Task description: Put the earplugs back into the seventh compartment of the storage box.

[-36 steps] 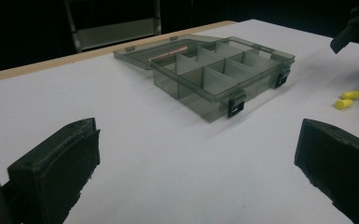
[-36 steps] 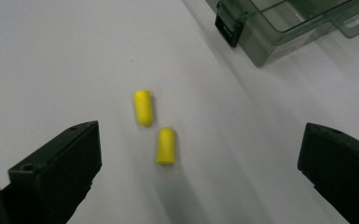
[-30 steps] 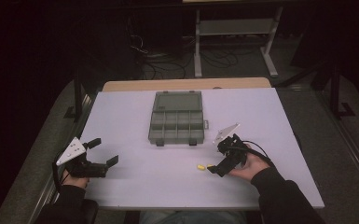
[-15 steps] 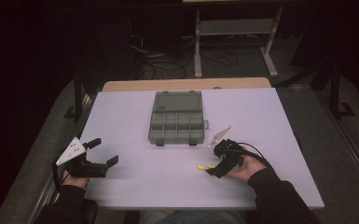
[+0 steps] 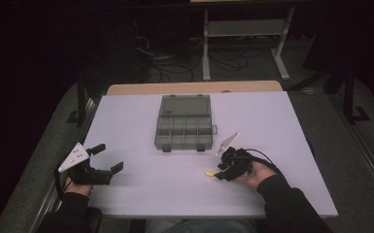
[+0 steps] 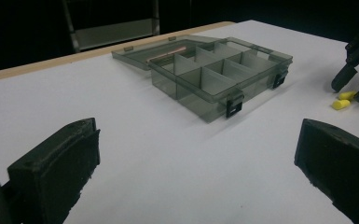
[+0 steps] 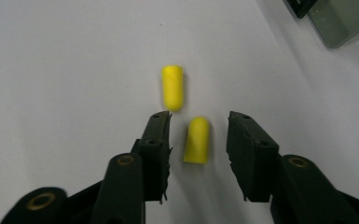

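On the white table (image 5: 141,121) a grey compartment box (image 5: 183,122) lies open, its lid flat behind it, while the left gripper (image 5: 108,159) rests near the table's front left corner with its jaws spread wide and nothing between them. The right gripper (image 7: 198,140) stands low over two yellow earplugs (image 5: 208,173) in front of the box — its jaws are parted around the nearer earplug (image 7: 196,140) without touching it, and the farther earplug (image 7: 172,87) lies just beyond the left jaw tip.

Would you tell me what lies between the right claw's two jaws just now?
One yellow earplug lies between the right claw's open jaws, untouched, in the right gripper view; a second earplug lies just beyond them.
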### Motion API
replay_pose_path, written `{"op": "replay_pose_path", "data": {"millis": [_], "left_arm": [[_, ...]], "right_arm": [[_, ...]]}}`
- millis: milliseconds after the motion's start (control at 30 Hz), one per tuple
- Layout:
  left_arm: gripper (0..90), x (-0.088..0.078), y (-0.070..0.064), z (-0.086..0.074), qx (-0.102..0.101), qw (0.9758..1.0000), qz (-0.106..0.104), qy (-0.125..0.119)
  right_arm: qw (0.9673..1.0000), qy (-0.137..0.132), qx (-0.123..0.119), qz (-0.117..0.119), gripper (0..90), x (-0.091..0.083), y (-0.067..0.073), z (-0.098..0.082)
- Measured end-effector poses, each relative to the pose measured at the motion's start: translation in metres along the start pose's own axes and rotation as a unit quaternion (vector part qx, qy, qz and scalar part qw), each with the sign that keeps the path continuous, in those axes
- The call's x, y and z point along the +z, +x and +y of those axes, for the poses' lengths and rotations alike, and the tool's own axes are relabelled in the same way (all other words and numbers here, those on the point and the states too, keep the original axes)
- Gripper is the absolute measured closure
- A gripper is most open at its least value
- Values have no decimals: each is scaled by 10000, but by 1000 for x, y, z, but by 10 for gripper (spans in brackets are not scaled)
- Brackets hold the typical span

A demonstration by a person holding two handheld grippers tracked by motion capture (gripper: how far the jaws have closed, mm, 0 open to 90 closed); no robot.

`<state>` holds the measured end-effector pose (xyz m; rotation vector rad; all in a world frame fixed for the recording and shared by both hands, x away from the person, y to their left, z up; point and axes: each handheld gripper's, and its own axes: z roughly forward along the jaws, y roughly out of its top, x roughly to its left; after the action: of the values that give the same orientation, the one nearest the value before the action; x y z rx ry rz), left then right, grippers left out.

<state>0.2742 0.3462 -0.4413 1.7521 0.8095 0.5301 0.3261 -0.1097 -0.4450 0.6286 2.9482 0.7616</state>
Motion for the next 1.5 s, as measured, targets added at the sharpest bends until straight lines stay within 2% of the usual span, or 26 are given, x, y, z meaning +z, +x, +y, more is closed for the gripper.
{"op": "replay_pose_path", "data": {"millis": [100,300,433,633,800,1167,1500], "left_arm": [[0,0,0,0,6,10000,2,1],[0,-1,0,0,-16,10000,47,-24],[0,-1,0,0,-4,10000,39,-20],[0,-1,0,0,-7,10000,35,-18],[0,0,0,0,-13,10000,26,-1],[0,0,0,0,-17,10000,12,4],[0,0,0,0,-13,10000,2,11]], "right_arm": [[10000,10,15,-28,665,1,0,0],[10000,26,63,73,784,0,-3,0],[9999,36,55,90,790,-1,-2,0],[9998,-128,62,114,793,-12,-3,3],[9998,-161,24,70,793,-22,-4,7],[9995,-299,-81,-42,794,-50,-10,25],[9993,-298,-184,-89,795,-60,-12,41]]}}
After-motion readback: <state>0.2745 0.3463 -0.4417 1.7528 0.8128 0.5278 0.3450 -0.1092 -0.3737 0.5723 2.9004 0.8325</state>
